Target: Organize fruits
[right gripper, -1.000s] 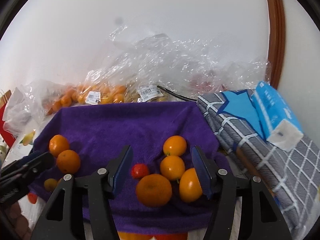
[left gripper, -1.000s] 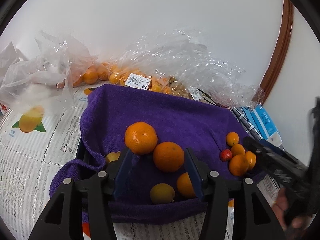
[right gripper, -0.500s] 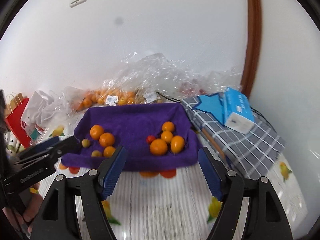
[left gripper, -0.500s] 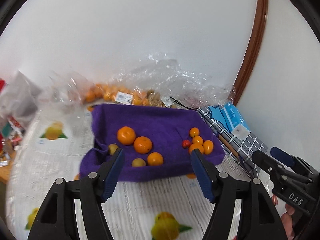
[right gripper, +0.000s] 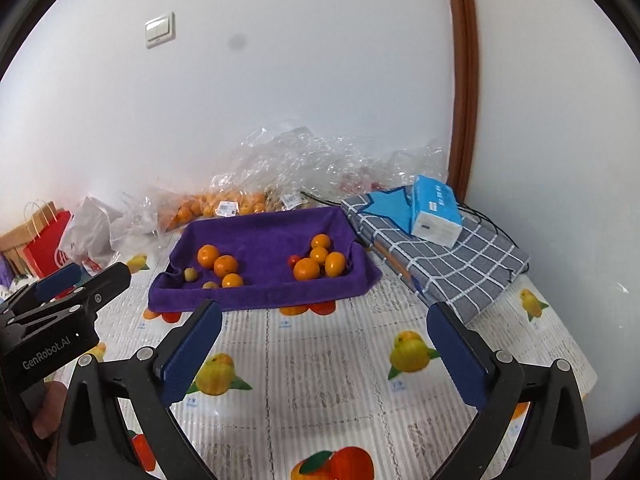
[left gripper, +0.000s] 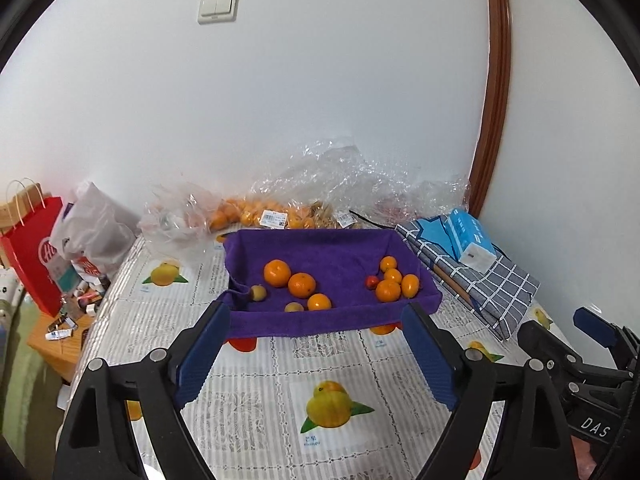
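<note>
- Both tools are up and off the fruit: my left gripper (left gripper: 316, 354) has its blue pads spread wide and empty, and my right gripper (right gripper: 326, 354) is spread just as wide, pinching nothing
- The purple towel-lined rectangular tray (left gripper: 332, 316) sits dead ahead of both tools, well apart from the fingertips, its long axis running left to right across my view
- Inside it, the larger round oranges (left gripper: 302, 284) and two dull yellow-green fruits cluster on the left, the small orange kumquat-like fruits (left gripper: 394, 282) with one little red fruit (left gripper: 372, 281) on the right
- I'd judge the left tool nearer the big oranges, the right tool nearer the small cluster
- Writing: "DAS" on the right tool's body, "GenRobot.AI" on the left one's; the labels on the clear plastic fruit bags (left gripper: 276, 216) are too small to read
</note>
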Available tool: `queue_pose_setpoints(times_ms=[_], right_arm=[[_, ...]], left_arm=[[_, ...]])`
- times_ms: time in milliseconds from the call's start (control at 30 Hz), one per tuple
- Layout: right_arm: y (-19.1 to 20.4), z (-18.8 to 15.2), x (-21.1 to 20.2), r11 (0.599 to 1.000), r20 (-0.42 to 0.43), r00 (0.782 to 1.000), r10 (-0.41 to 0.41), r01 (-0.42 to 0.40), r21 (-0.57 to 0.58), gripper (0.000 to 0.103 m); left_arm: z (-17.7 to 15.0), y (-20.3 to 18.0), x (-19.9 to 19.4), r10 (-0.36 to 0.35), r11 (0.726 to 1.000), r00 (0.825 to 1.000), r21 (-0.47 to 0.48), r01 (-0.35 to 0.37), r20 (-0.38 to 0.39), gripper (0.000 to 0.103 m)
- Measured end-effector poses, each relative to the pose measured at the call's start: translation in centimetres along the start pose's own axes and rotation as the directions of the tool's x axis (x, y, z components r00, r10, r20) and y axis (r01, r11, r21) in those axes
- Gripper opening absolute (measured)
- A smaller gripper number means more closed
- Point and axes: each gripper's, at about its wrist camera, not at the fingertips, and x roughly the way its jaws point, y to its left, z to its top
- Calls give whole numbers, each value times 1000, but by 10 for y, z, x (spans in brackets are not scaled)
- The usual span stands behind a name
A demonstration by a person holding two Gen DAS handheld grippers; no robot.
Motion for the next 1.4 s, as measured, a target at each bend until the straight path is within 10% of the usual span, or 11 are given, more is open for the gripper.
queue_pose_setpoints(times_ms=[1400], right_arm=[[-21, -21, -30, 995, 18, 998, -65, 64, 73, 101]], left_arm=[[-7, -20, -22, 16, 999, 1000, 31, -16, 5, 87]])
